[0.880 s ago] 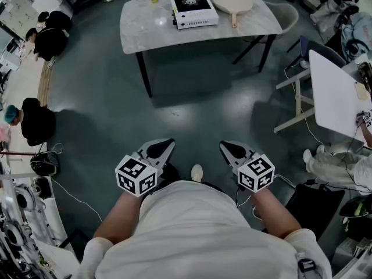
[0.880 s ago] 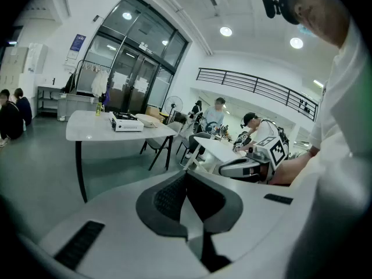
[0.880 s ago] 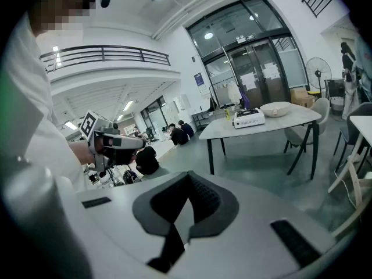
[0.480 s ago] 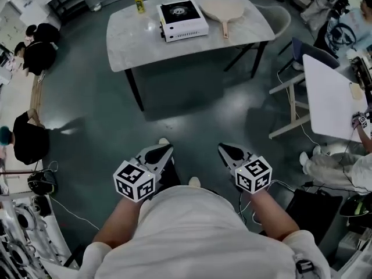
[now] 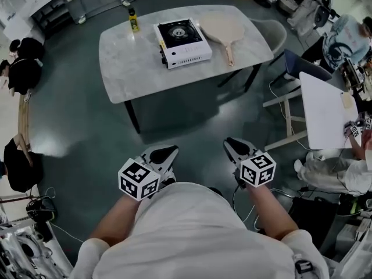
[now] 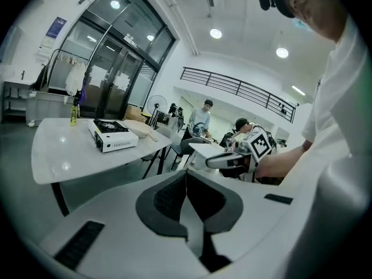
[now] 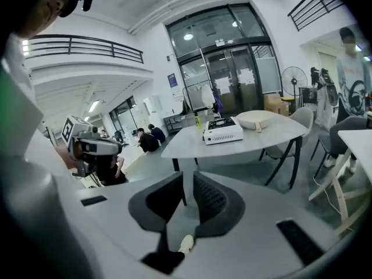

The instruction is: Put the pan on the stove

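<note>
A pale beige pan point(image 5: 222, 25) lies on the grey table point(image 5: 128, 57), just right of a white single-burner stove point(image 5: 179, 39); its handle points toward me. Both show far off in the left gripper view, stove point(image 6: 113, 135) and pan point(image 6: 139, 131), and in the right gripper view, stove point(image 7: 222, 131) and pan point(image 7: 261, 120). My left gripper point(image 5: 160, 156) point(image 6: 186, 176) is held near my waist, well short of the table, shut and empty. My right gripper point(image 5: 235, 149) point(image 7: 185, 182) hangs beside it, a narrow gap between its jaws, nothing in it.
A yellow bottle point(image 5: 133, 21) stands at the table's far left. A grey chair point(image 5: 274, 31) sits at the table's right end. A white table point(image 5: 325, 103) and a seated person point(image 5: 331, 170) are to my right. People sit on the floor at left point(image 5: 20, 161).
The table with stove and pan has come lower and nearer in the head view as I walk toward it. Both grippers keep their place before my body.
</note>
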